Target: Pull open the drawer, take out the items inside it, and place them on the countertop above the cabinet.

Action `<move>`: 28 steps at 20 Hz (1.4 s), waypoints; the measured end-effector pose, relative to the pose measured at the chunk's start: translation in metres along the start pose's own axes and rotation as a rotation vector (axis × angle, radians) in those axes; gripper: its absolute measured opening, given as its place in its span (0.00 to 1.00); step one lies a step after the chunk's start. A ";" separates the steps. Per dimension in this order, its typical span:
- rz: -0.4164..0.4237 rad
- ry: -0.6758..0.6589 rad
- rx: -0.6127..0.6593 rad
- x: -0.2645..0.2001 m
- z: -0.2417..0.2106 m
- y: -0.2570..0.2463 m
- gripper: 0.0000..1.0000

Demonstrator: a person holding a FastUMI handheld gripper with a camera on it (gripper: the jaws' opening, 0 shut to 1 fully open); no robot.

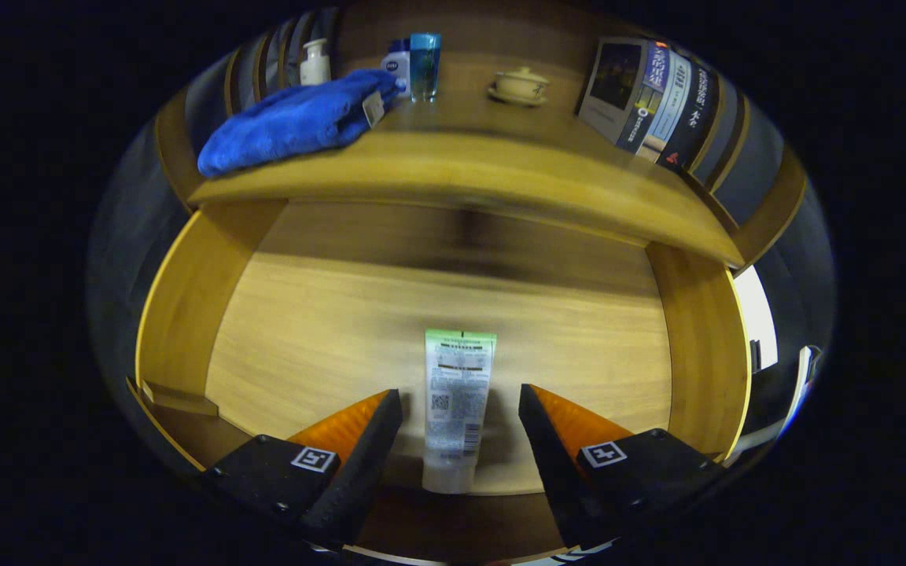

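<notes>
Drawer (pixel 185 314): pulled open below the countertop; I see its wooden floor and both side walls.
Tube (pixel 457 409): my landmark. It lies flat on the drawer floor, white with a green end, cap end toward me, lengthwise along my fingers.
Gripper (pixel 461 409): I hold it over the drawer with the jaws spread apart, gripping nothing.
Fingers (pixel 370 440): one on each side of the tube, with a gap between each and the tube; neither pad touches it.
Countertop (pixel 500 169): beyond the tube, above the drawer's far end.
Blue towel (pixel 296 122): folded on the countertop, beyond the tube and off to its left.
Bottles (pixel 414 63): a blue one and two white ones, at the back of the countertop, behind the towel.
Lidded bowl (pixel 520 85): on a saucer, beyond the tube and slightly right.
Books (pixel 650 98): stood together on the countertop, far right of the tube.
</notes>
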State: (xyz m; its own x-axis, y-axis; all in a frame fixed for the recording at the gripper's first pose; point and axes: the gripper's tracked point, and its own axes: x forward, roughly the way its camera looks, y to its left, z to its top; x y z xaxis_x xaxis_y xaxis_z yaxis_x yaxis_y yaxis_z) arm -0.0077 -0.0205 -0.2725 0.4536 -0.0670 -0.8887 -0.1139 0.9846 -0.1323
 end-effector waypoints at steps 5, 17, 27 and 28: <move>0.015 0.109 0.013 0.010 -0.014 0.004 1.00; 0.028 0.160 0.087 0.000 -0.021 0.004 0.54; 0.013 0.010 0.062 -0.092 0.035 -0.009 0.50; 0.012 -0.010 0.058 -0.101 0.047 -0.011 0.50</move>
State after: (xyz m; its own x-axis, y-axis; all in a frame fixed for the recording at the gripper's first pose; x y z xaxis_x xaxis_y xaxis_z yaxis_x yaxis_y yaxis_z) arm -0.0103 -0.0172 -0.1608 0.4613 -0.0538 -0.8856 -0.0684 0.9930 -0.0960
